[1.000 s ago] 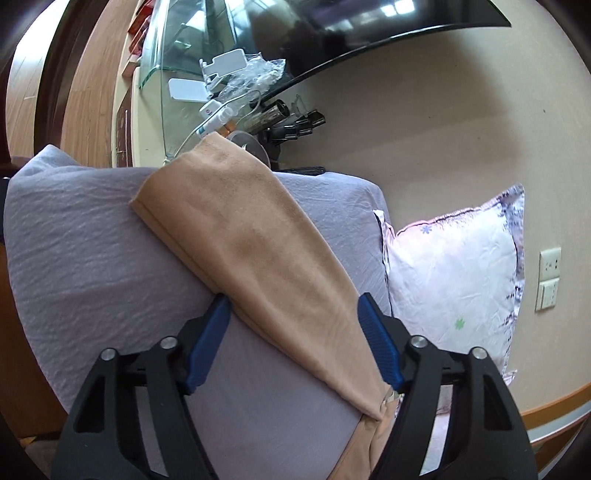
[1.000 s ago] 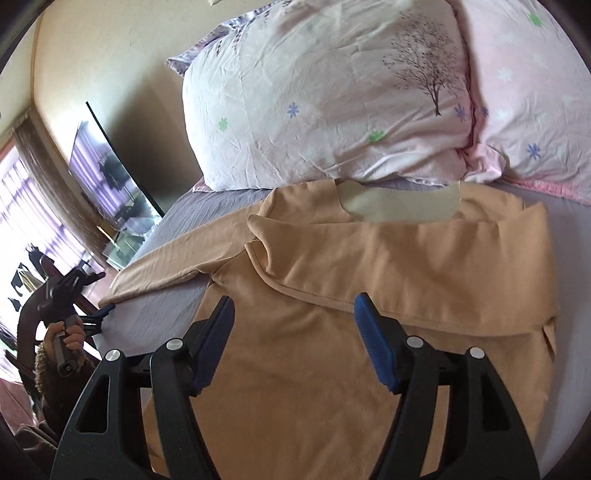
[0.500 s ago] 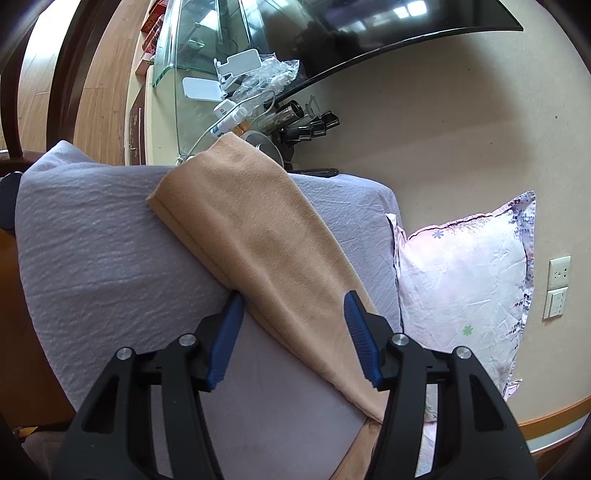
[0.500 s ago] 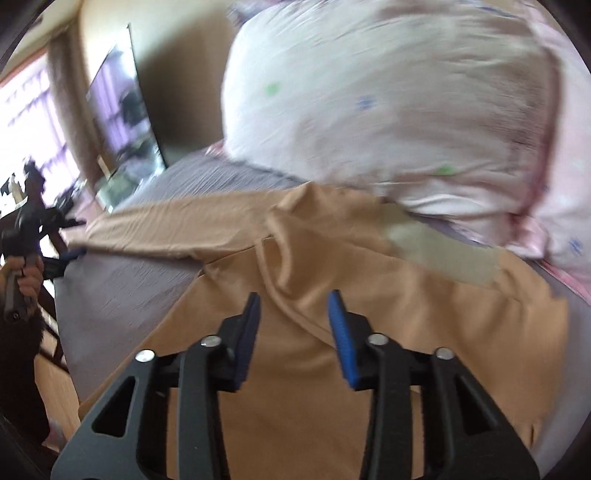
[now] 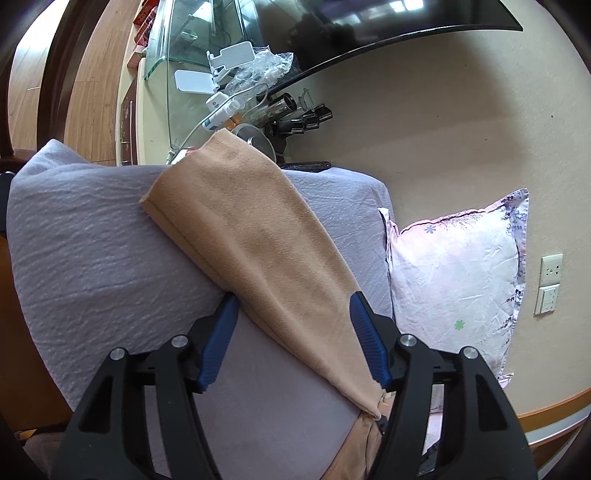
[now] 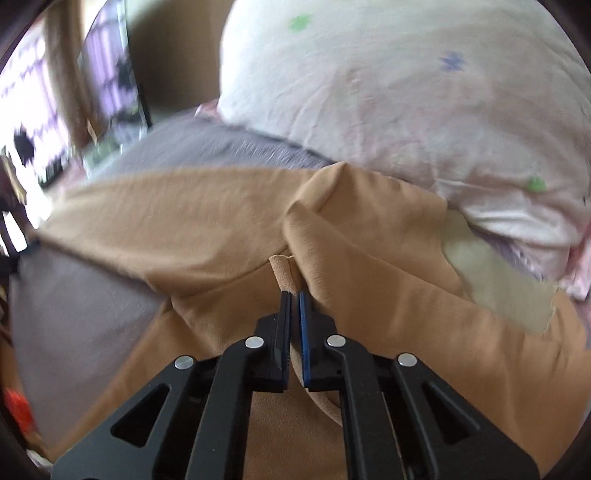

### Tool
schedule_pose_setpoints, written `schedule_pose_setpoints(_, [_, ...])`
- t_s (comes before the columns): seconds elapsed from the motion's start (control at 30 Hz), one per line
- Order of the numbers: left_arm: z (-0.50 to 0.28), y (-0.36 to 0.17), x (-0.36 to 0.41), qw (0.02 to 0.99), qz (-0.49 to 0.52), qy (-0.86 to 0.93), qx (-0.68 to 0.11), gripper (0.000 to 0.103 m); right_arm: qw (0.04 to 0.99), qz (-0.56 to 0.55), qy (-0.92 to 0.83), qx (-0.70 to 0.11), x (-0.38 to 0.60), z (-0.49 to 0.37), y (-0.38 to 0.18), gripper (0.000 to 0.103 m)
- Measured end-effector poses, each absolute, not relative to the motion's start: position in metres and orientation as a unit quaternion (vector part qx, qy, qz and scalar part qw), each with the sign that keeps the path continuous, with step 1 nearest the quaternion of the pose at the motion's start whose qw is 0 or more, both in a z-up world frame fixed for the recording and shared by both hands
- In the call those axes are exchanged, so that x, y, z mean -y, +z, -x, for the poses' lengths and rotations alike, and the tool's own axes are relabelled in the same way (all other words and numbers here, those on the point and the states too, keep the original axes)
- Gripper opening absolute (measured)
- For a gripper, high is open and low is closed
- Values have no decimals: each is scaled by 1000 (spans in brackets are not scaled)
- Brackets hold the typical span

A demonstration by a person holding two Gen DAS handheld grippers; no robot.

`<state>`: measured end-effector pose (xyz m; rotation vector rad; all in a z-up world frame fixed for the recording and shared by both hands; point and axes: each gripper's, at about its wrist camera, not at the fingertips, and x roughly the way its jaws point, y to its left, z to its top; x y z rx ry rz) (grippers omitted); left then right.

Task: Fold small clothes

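Note:
A tan long-sleeved top [image 6: 369, 280] lies on a grey-sheeted bed [image 6: 81, 306], its collar toward the pillows. One sleeve [image 5: 255, 236] stretches flat across the sheet toward the bed's far corner. My left gripper [image 5: 293, 314] is open, its blue pads either side of that sleeve just above it. My right gripper [image 6: 293, 295] is shut on a pinched fold of the top's cloth [image 6: 282, 271] near where the folded-over sleeve meets the body. The right wrist view is motion-blurred.
Floral pillows [image 6: 406, 96] lie at the head of the bed; one also shows in the left wrist view [image 5: 454, 273]. Past the bed corner stands a glass-topped stand [image 5: 173, 74] with bottles, clips and a TV [image 5: 369, 26]. A wall socket [image 5: 550, 284] is at right.
My right gripper moved forward onto the top and closed on a fold of cloth. My left gripper stayed open over the sleeve, shifting only slightly.

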<state>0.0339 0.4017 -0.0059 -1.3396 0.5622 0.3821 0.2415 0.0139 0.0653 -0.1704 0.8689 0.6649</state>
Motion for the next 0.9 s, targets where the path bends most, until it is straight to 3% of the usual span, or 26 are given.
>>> schedule_pose_setpoints(0.13, [-34, -6, -402, 732, 609, 173, -254, 64, 811, 51, 396, -428, -10, -219, 79, 6])
schedule_pose_setpoints(0.2, [-35, -5, -402, 732, 608, 174, -253, 64, 793, 49, 405, -452, -8, -212, 75, 14])
schedule_pose_setpoints(0.27, [-35, -5, -402, 733, 607, 176, -250, 63, 799, 26, 402, -447, 4, -209, 79, 45])
schedule_pose_setpoints(0.3, [-35, -5, -401, 734, 605, 179, -250, 61, 805, 11, 399, -440, 13, -207, 83, 52])
schedule_pose_setpoints(0.33, [-35, -5, -402, 734, 602, 186, -253, 50, 808, 2, 397, -435, 20, -207, 87, 59])
schedule_pose_setpoints(0.43, [-35, -13, -406, 729, 595, 207, -267, 10, 809, -28, 399, -430, 39, -207, 95, 63])
schedule_pose_setpoints(0.57, [-36, -15, -410, 732, 593, 209, -262, 7, 817, -46, 389, -422, 66, -200, 102, 65])
schedule_pose_setpoints(0.67, [-50, 15, -397, 775, 527, 230, -262, 6, 830, -63, 375, -408, 92, -195, 110, 65])
schedule_pose_setpoints(0.8, [-94, 84, -331, 868, 388, 190, -244, 6, 866, -98, 327, -365, 146, -194, 125, 67])
schedule_pose_setpoints(0.9, [-139, 126, -231, 934, 246, 100, -240, 6, 884, -140, 282, -345, 187, -201, 128, 68])
